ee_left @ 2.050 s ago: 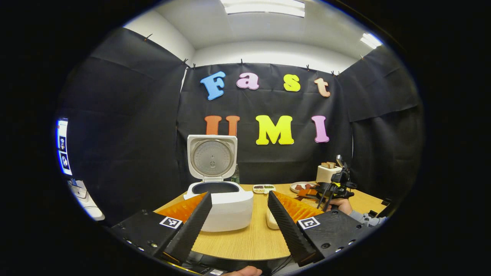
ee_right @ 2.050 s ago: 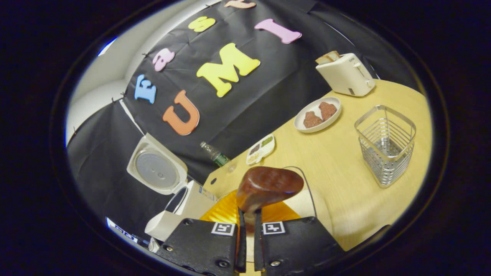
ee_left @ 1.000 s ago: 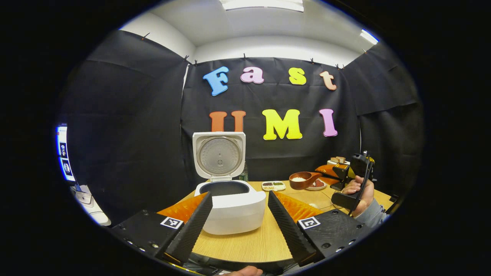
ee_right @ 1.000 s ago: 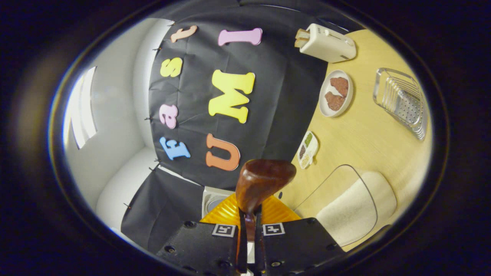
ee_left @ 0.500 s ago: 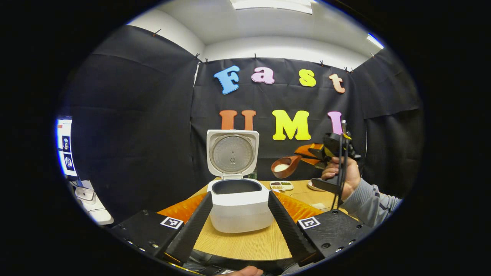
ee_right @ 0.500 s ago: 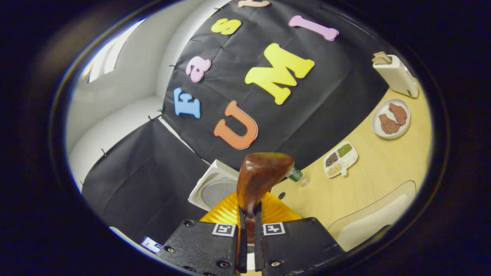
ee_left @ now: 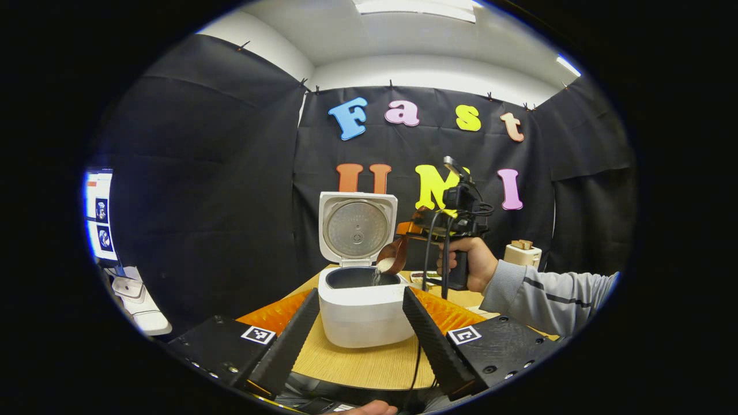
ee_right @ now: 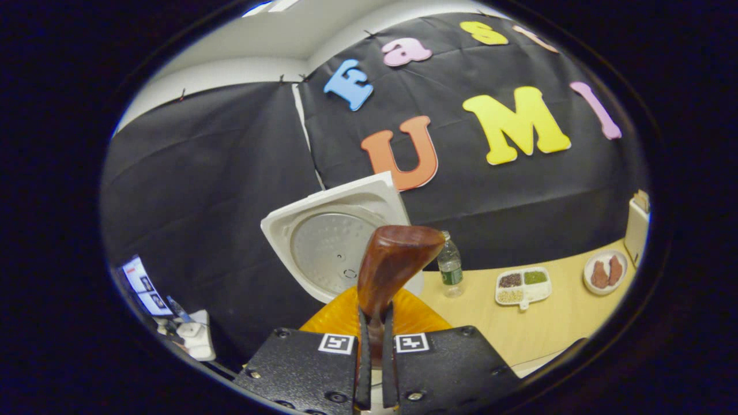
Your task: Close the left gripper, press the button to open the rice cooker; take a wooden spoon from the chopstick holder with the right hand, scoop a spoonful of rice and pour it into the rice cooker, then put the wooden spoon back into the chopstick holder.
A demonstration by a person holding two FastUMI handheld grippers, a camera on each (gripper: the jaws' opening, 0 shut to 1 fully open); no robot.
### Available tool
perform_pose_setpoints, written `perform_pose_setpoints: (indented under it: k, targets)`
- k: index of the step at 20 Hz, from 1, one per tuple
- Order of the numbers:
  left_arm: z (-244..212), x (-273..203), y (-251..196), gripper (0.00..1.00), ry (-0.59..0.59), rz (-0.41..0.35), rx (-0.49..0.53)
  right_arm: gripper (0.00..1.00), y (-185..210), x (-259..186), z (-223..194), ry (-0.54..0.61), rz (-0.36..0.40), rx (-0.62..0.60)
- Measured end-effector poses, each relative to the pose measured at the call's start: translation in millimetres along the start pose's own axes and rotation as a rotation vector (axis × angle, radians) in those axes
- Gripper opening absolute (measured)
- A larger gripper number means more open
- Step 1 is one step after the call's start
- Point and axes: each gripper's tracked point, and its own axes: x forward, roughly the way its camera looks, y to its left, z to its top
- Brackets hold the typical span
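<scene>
The white rice cooker (ee_left: 364, 311) stands on the wooden table with its lid (ee_left: 357, 229) raised upright. My left gripper (ee_left: 360, 329) is open just in front of it, fingers spread either side of the body. In the left gripper view, my right gripper (ee_left: 429, 223), held by a hand, tips the wooden spoon (ee_left: 392, 256) over the cooker's pot, and white rice falls from it. In the right gripper view, my right gripper (ee_right: 373, 346) is shut on the wooden spoon (ee_right: 395, 265), whose bowl back faces the camera before the cooker lid (ee_right: 334, 245).
A green-capped bottle (ee_right: 450, 271), a divided dish of grains (ee_right: 521, 285) and a plate with brown pieces (ee_right: 605, 272) sit along the table's back. A toaster with bread (ee_left: 522, 253) stands at the far right. A screen (ee_left: 99, 213) glows at the left.
My right gripper carried the spoon leftward to above the open cooker and tilted it; rice now pours out. My left gripper stayed open in front of the cooker.
</scene>
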Motion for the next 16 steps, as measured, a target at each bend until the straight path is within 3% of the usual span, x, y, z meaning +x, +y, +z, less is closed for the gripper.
perform_pose_setpoints:
  k: [11,13,16]
  targets:
    - [-17.3,8.2,3.8,0.94,0.054,0.024,0.019,0.13,23.9,-3.3,-8.2,-0.062,-0.047,-0.565]
    - [-17.4,9.8,-2.3,0.94,0.059,0.020,0.016,0.13,25.7,-14.2,-5.9,-0.086,-0.065,-0.624]
    - [-11.2,8.2,-12.1,0.94,0.054,0.011,0.021,0.13,27.0,-19.3,-2.9,-0.091,-0.073,-0.597]
